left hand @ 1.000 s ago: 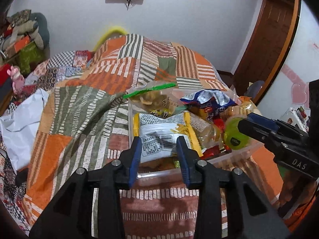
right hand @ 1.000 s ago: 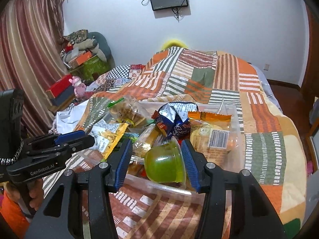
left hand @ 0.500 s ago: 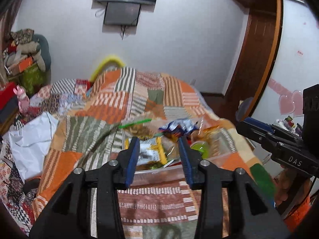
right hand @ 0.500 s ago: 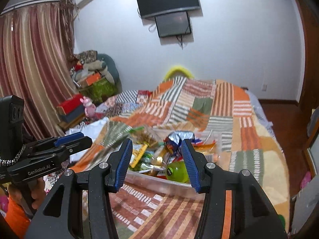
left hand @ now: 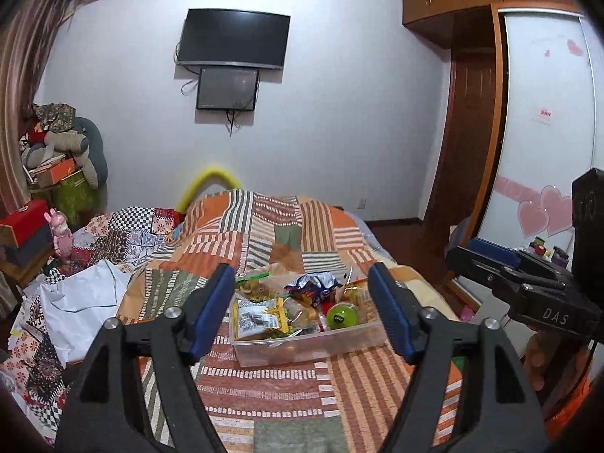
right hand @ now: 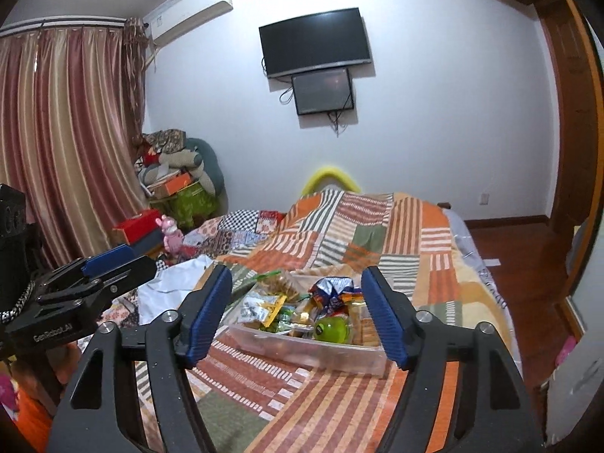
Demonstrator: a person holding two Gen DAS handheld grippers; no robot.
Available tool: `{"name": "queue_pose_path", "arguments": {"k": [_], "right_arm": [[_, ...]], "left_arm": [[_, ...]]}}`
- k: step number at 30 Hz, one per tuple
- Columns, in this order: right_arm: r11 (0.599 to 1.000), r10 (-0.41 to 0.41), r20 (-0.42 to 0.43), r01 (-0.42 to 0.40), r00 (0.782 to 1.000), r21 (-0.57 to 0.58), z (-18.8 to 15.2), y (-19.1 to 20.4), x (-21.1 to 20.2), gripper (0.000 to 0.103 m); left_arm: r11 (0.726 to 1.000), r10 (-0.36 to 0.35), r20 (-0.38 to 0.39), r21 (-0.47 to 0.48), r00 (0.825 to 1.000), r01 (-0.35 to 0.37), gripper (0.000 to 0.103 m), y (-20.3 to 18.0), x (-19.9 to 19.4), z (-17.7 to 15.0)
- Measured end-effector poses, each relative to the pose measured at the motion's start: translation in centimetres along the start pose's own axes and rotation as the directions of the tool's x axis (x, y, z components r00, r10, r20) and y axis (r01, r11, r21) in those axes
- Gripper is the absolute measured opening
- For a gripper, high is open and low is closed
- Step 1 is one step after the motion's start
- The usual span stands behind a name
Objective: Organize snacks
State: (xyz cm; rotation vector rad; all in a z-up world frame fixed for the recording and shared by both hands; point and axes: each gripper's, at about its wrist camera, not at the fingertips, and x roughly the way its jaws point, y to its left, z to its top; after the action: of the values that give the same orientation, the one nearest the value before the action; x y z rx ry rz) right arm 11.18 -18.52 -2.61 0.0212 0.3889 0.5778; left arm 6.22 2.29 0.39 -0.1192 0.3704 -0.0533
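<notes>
Snack bin: the clear plastic bin (left hand: 302,343) sits on the patchwork quilt (left hand: 302,226) at 12 o'clock from both grippers, well apart from them.
Contents: a green jelly cup (left hand: 342,315) at the near right, a yellow-and-white packet (left hand: 260,317) at the near left, a blue crinkled bag (left hand: 312,290) behind (the rest is a jumble).
Left gripper (left hand: 302,317): its jaws have just been opening and stand apart, nothing between them.
Right gripper (right hand: 296,321): likewise just opened, apart and empty.
Change: both have pulled back and up from the bin since a second ago.
Meaning: the snacks look gathered; the task seems near done.
</notes>
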Motion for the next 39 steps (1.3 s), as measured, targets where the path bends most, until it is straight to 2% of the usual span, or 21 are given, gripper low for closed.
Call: {"name": "queue_pose_path", "arguments": {"k": [3, 10, 13, 21, 39], "right_arm": [[1.0, -0.019, 0.017, 0.019, 1.0, -0.003, 0.0, 0.3, -0.6, 0.082], [0.999, -0.046, 0.032, 0.046, 0.998, -0.002, -0.2, 0.3, -1.5, 0.089], [0.998, -0.067, 0.039, 0.067, 0.997, 0.002, -0.1, 0.3, -1.5, 0.097], [0.995, -0.099, 0.045, 0.099, 0.994, -0.009, -0.2, 0.4, -1.8, 0.098], [0.997, -0.081, 0.04, 0.081, 0.996, 0.005, -0.5, 0.1, -2.4, 0.1]], "left_arm": [[1.0, 0.007, 0.017, -0.009, 1.0, -0.007, 0.082, -0.3, -0.8, 0.0], [0.999, 0.03, 0.04, -0.019, 0.999, -0.029, 0.091, -0.6, -1.6, -0.1], [0.999, 0.044, 0.05, -0.01, 0.998, -0.043, 0.093, -0.9, -2.0, -0.3], [0.999, 0.048, 0.057, -0.004, 0.997, -0.048, 0.098, -1.3, -2.5, -0.5], [0.999, 0.049, 0.059, 0.003, 0.997, -0.05, 0.1, -1.7, -2.3, -0.6]]}}
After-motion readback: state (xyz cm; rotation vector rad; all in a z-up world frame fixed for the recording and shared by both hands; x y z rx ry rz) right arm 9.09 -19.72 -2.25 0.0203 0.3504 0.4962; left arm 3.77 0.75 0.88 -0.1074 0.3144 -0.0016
